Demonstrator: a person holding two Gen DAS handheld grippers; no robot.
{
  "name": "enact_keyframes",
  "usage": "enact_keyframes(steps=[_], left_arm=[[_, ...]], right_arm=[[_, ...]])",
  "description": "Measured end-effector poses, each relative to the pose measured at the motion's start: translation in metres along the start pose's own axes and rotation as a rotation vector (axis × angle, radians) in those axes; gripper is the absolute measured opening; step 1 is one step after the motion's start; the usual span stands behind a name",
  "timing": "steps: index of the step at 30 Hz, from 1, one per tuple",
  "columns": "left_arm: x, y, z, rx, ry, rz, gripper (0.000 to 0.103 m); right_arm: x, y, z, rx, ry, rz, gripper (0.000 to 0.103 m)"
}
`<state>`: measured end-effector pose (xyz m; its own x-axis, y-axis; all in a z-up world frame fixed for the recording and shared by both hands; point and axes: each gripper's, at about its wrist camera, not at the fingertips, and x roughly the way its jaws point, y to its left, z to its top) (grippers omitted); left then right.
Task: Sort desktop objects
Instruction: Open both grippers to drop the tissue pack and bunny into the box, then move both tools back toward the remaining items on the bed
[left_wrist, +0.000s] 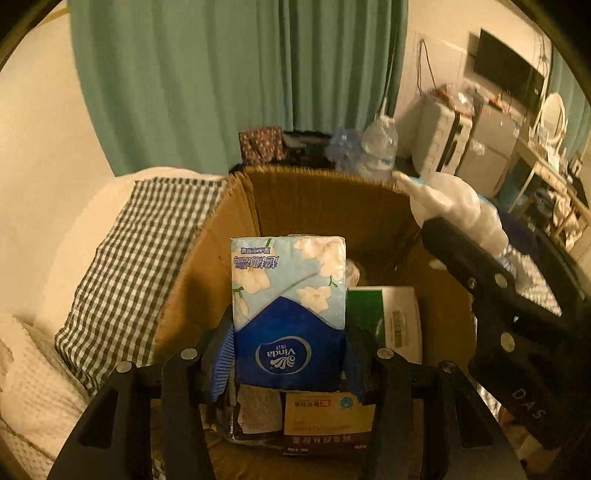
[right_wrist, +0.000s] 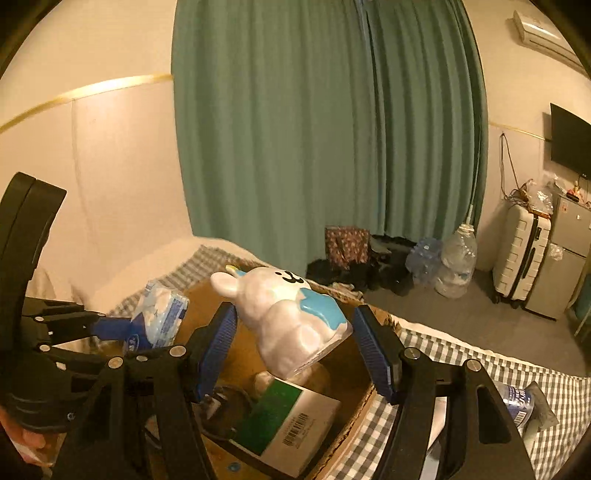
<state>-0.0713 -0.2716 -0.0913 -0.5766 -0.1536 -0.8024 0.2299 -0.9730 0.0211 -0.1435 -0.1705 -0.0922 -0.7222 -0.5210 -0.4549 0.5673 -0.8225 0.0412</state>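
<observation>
I see both views under dim, warm yellowish room light that tints the pale walls. The pleated green curtain (right_wrist: 325, 129) bows with fisheye distortion, and black vignette rings the corners around it. Below it, the brown cardboard box (left_wrist: 332, 206) interior lies in soft shadow, slightly blurred.

A long green pleated curtain (right_wrist: 328, 125) hangs against the far wall. On the grey floor below it sit a patterned dark red bag (right_wrist: 347, 246) and a large clear plastic water jug (right_wrist: 457, 265). Far right stand a white ribbed hard-shell suitcase (right_wrist: 520, 254) and a black wall-mounted television (right_wrist: 570, 137).
</observation>
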Motion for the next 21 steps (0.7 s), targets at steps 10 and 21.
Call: enact_keyframes(steps=[10,21], left_arm=[[-0.029,-0.005,0.01,-0.016,-0.094,-0.013,0.081],[-0.089,-0.043,0.022,0.018,-0.237,-0.078,0.103]], right_arm=[[-0.028,-0.02,0.003,0.034,-0.076,-0.061,0.084],[-0.127,-0.058,0.023,0.091,-0.191,-0.176,0.103]])
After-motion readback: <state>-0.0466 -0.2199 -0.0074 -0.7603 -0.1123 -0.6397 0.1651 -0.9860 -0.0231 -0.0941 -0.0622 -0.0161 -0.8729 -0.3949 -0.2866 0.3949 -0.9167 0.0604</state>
